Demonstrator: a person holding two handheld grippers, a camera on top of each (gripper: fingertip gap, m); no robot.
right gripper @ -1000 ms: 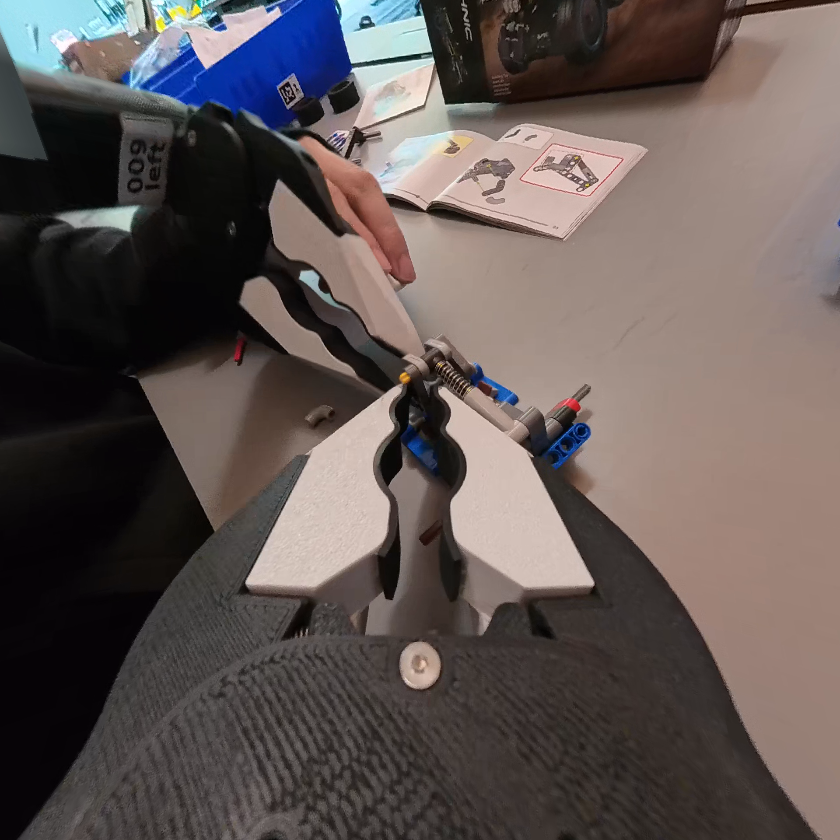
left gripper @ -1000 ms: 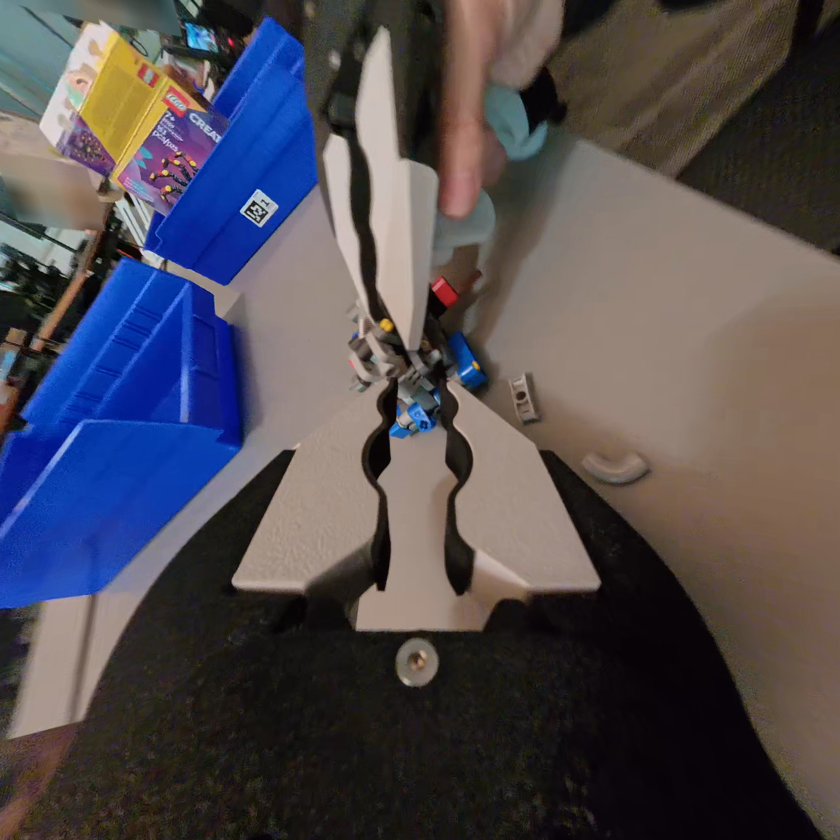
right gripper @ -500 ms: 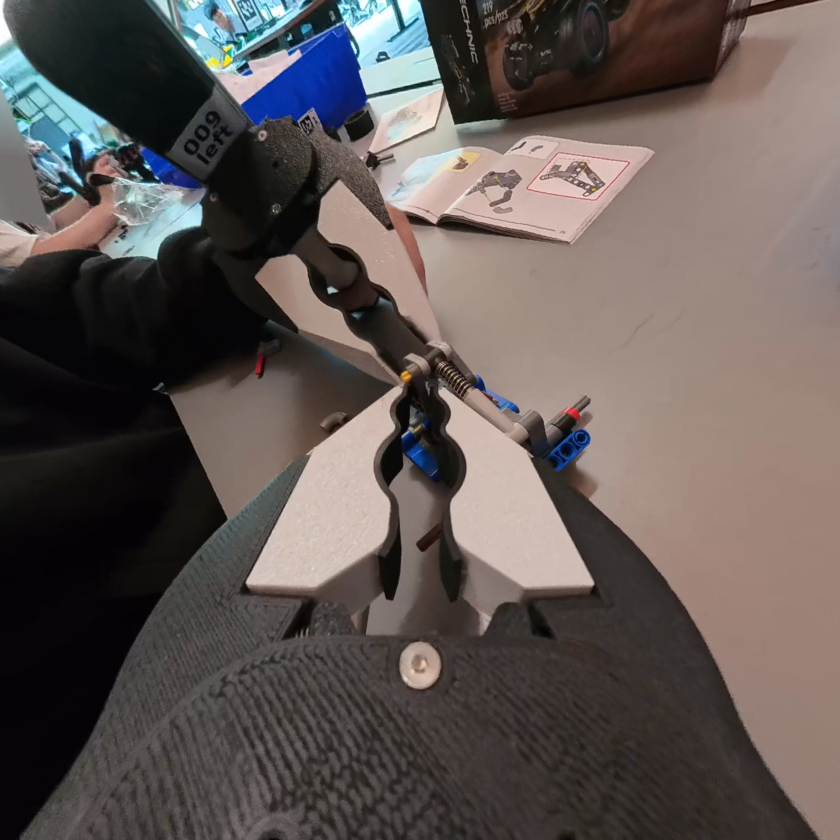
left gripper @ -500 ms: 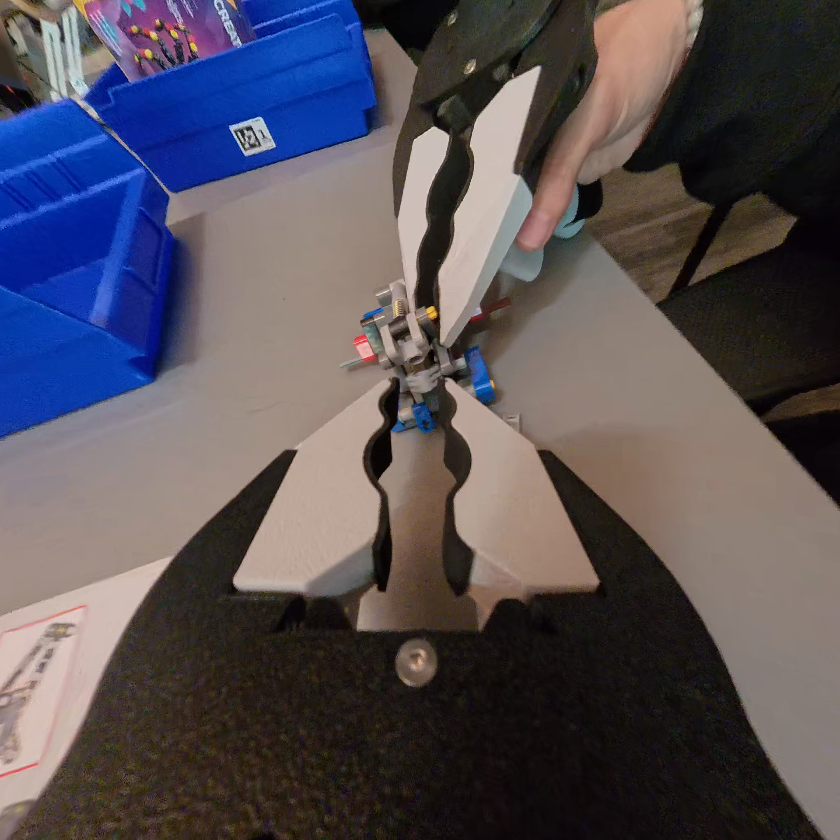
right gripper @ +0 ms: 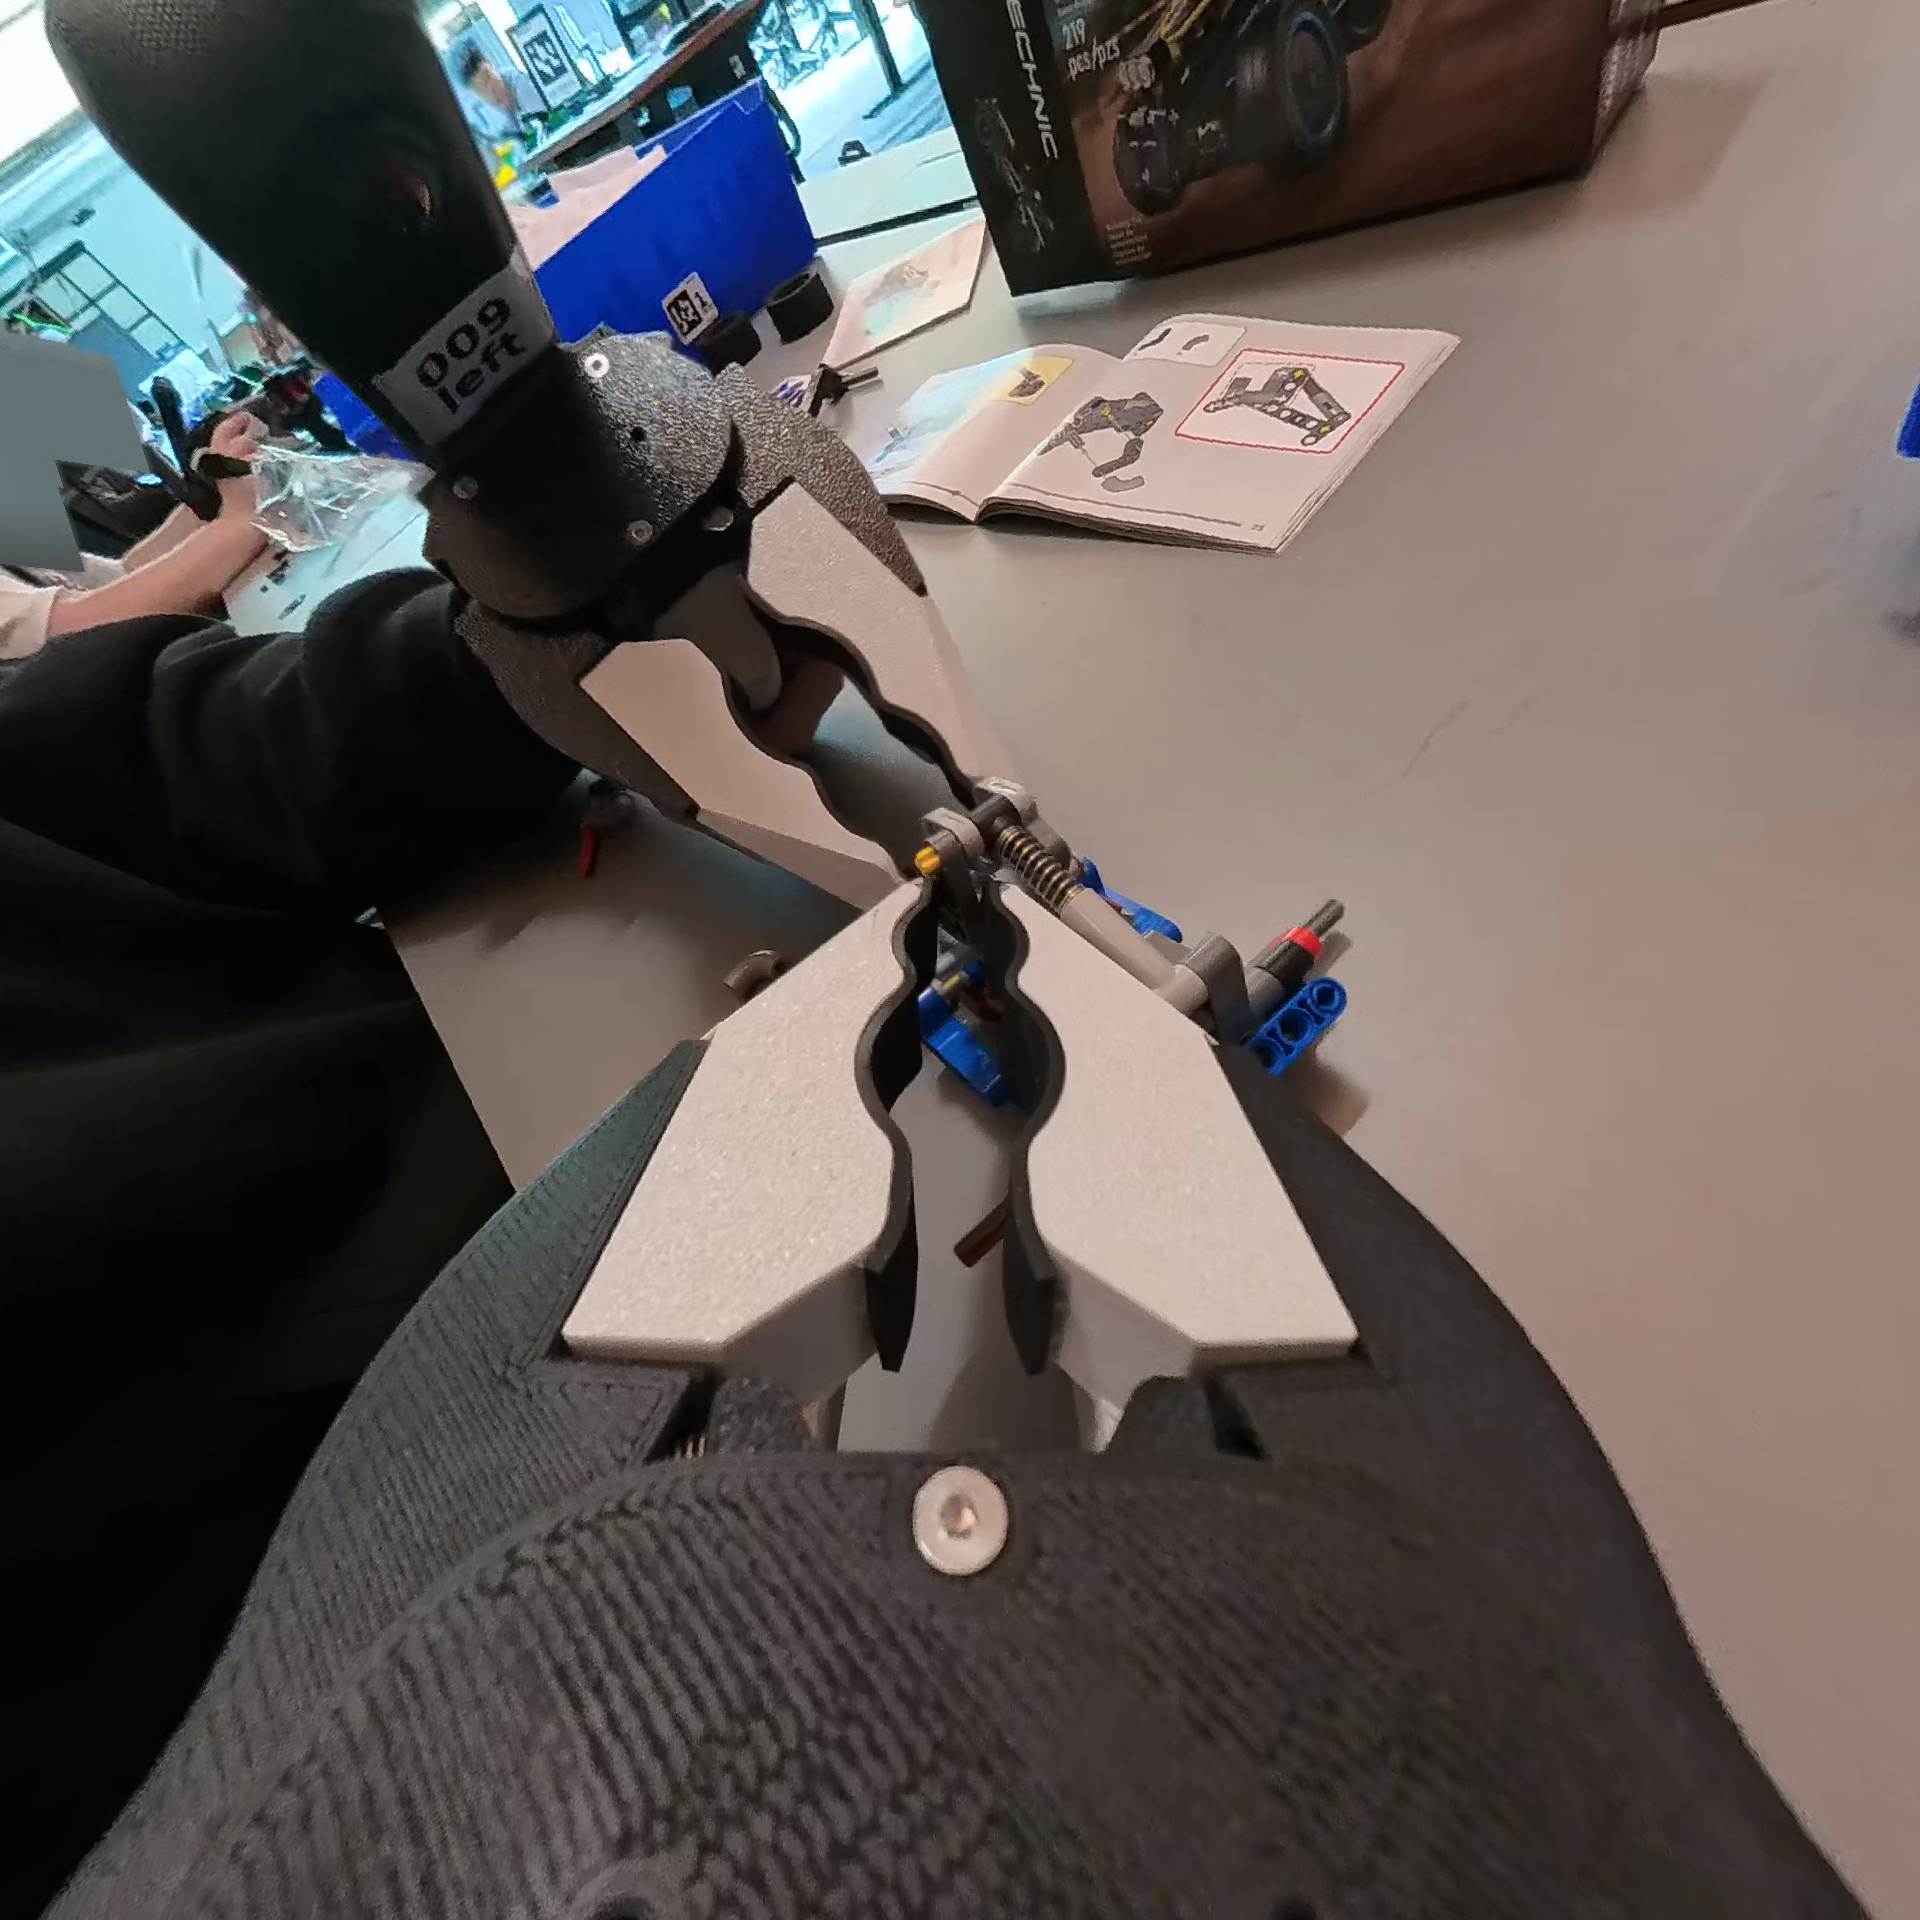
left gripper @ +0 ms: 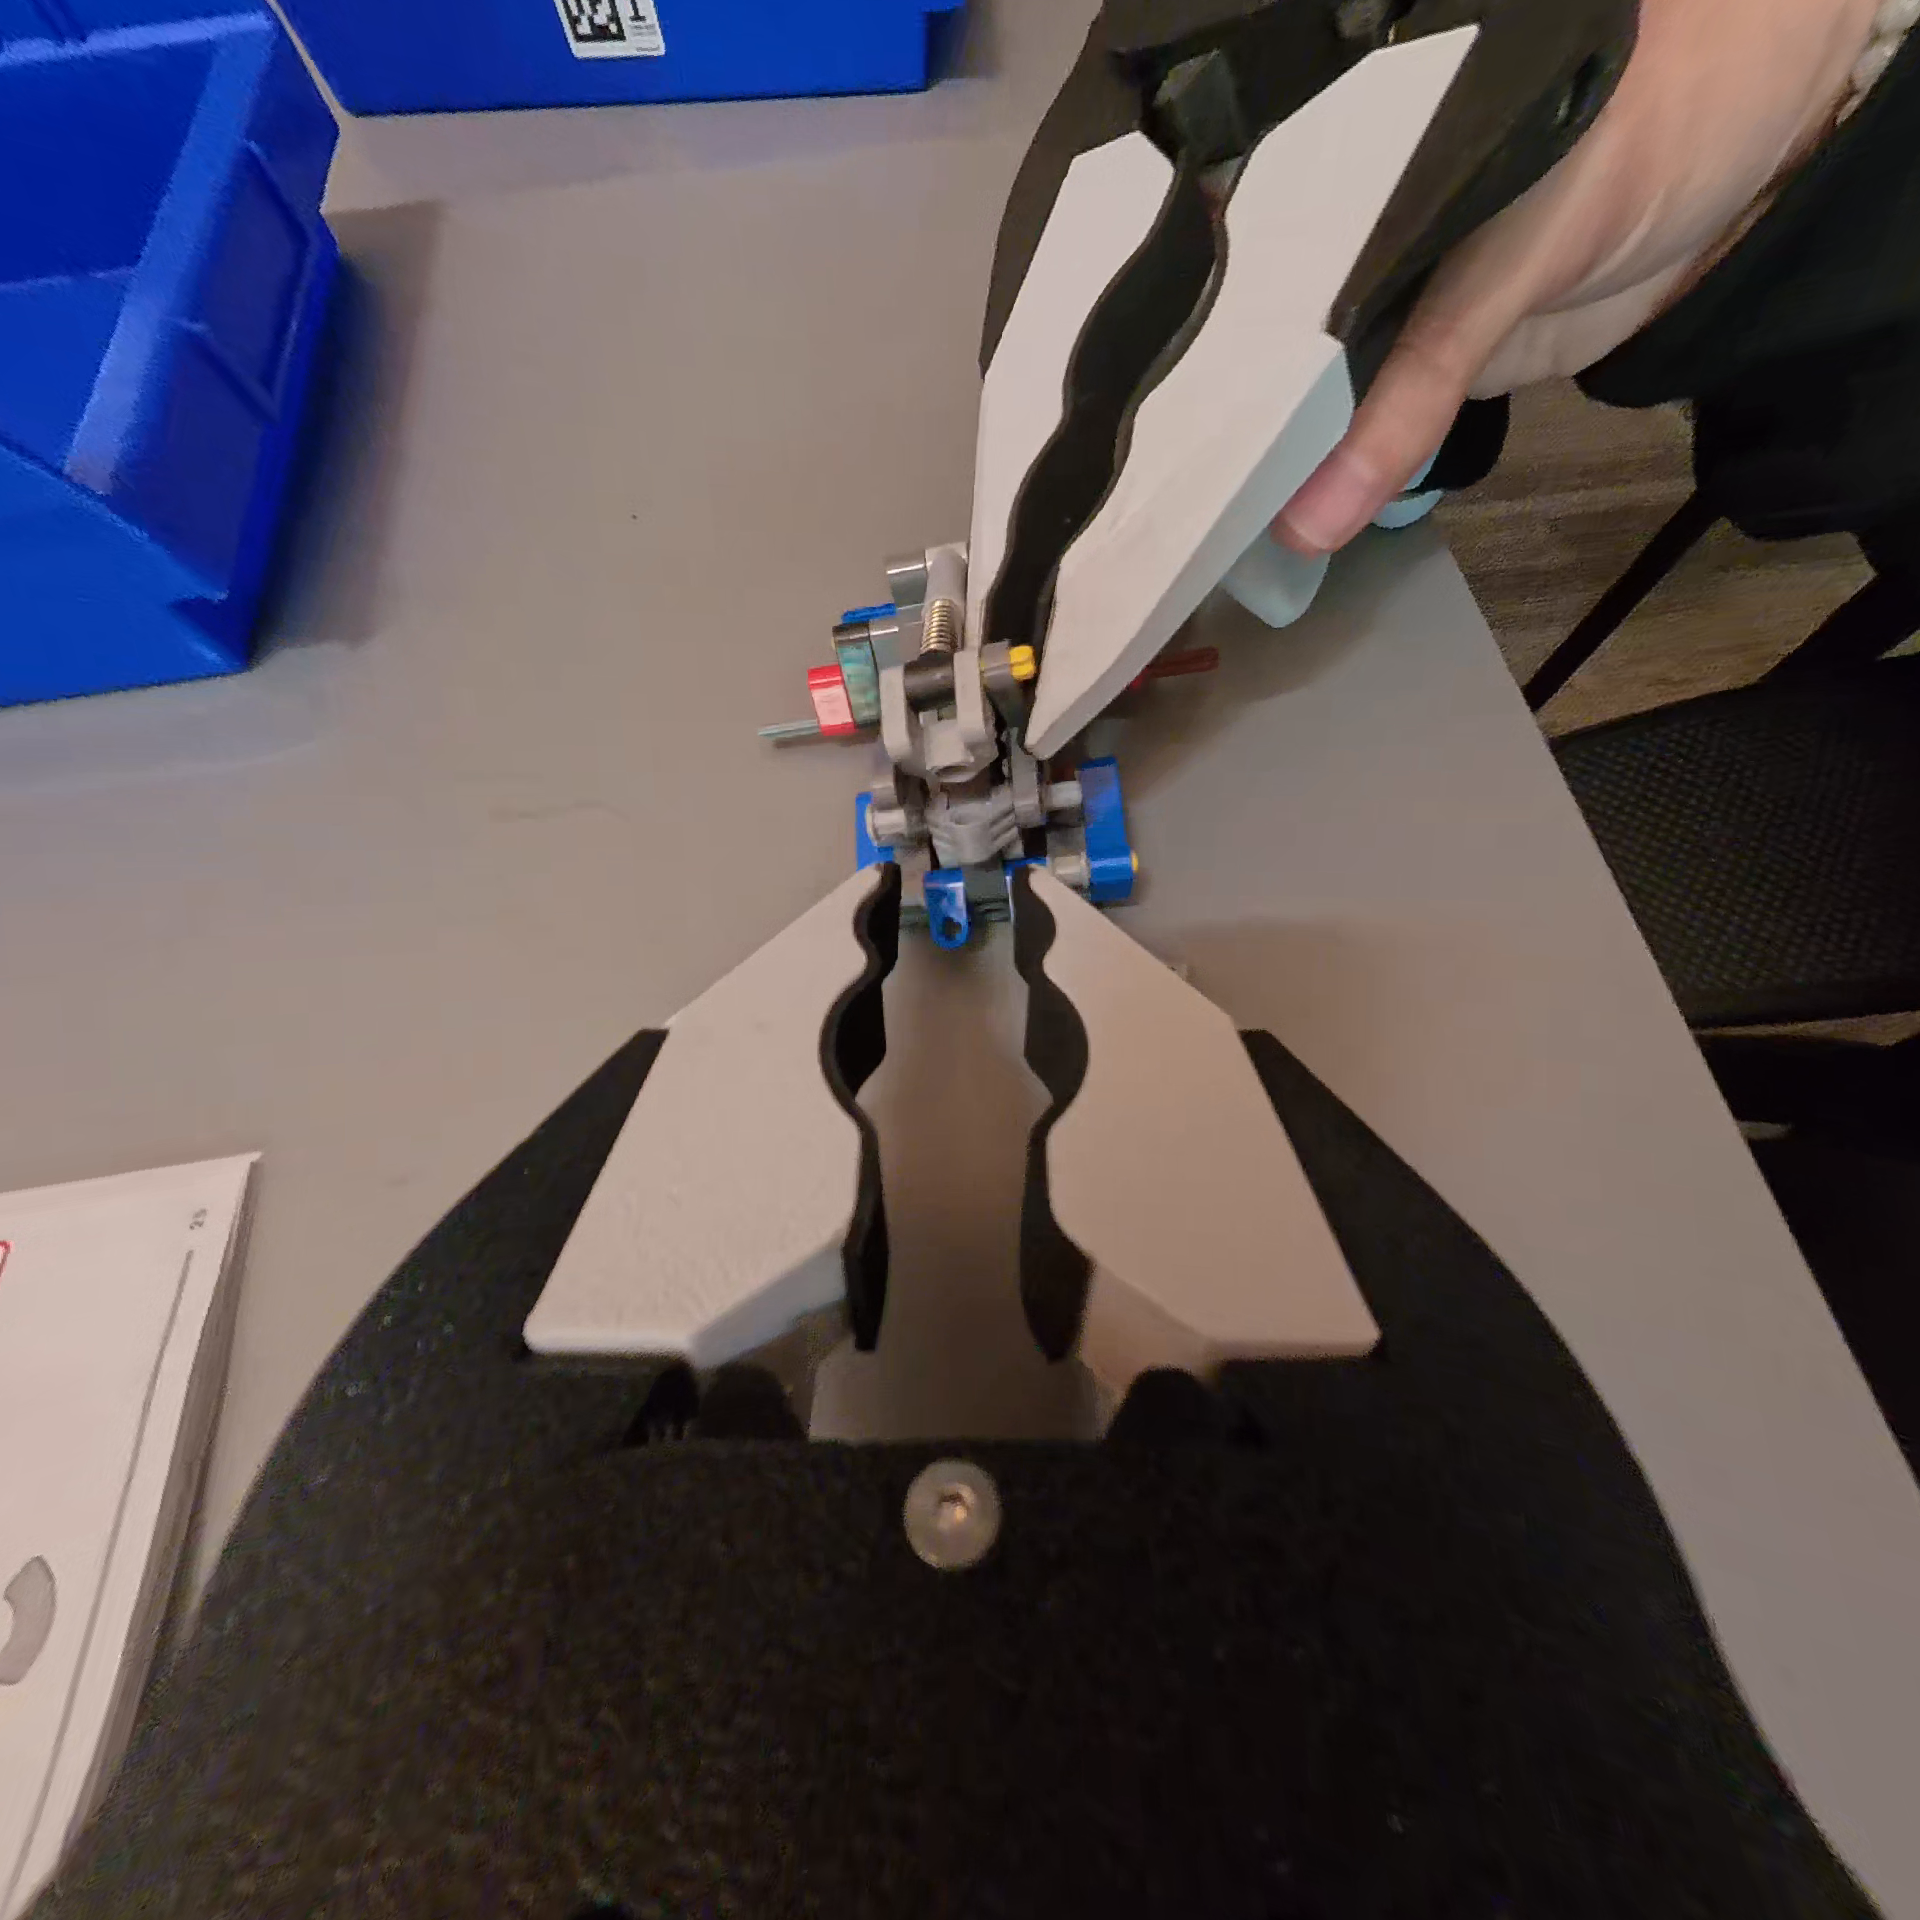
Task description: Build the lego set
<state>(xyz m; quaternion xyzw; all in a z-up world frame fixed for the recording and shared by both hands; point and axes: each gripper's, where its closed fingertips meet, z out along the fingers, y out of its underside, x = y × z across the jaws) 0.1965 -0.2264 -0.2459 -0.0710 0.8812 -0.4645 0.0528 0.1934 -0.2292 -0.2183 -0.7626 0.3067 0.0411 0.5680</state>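
On the grey desk (left gripper: 520,520), well clear of the blue bins (left gripper: 156,364) and the open booklet (right gripper: 1195,436), we see a small grey-and-blue brick assembly (left gripper: 966,748) caught between both tools. The right claw (right gripper: 961,914) is nearly closed, pinching a thin dark upright part at the assembly's top. The left claw (left gripper: 956,894) stands wider and brackets the assembly's blue near end, but we cannot tell whether its pads press.
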